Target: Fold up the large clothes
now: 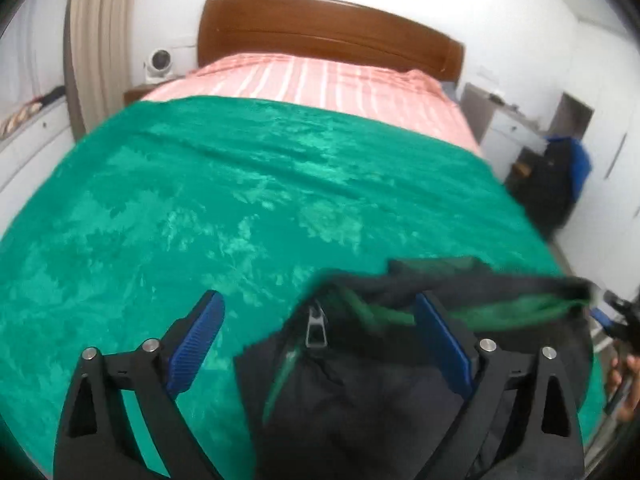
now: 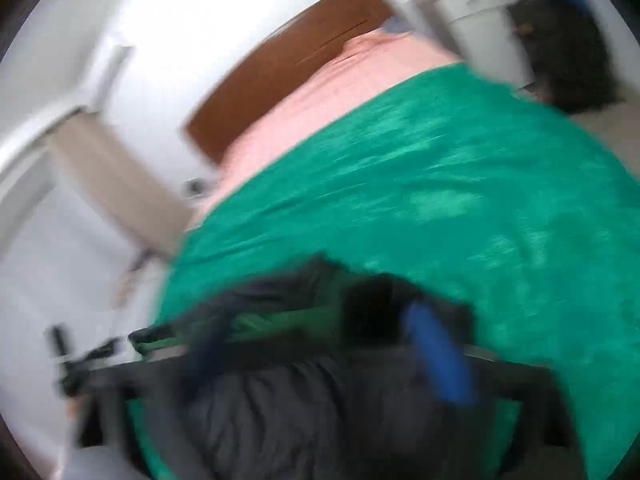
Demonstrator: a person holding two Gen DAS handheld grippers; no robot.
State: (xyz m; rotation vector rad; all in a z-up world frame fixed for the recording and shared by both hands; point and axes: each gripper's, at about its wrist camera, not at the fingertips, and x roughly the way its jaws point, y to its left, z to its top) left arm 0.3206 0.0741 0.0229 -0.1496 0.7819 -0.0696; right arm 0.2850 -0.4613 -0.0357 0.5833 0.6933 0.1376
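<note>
Crushed-velvet green bedspread [image 1: 240, 184] carries a crumpled dark zip-up jacket with green lining [image 1: 360, 380], apparently loose between both wide-open grippers: left gripper [image 1: 320, 344], blurred right gripper [image 2: 320, 344]

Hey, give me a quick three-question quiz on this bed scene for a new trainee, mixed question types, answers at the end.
1. True or false: the left gripper is clamped shut on the jacket.
2. What colour is the blanket under the jacket? A red, B green, C white.
3. Fill in: the metal part on the jacket's collar edge is a ____ pull.

Key: 1 false, the jaws stand open; 2 B; 3 zipper.
</note>
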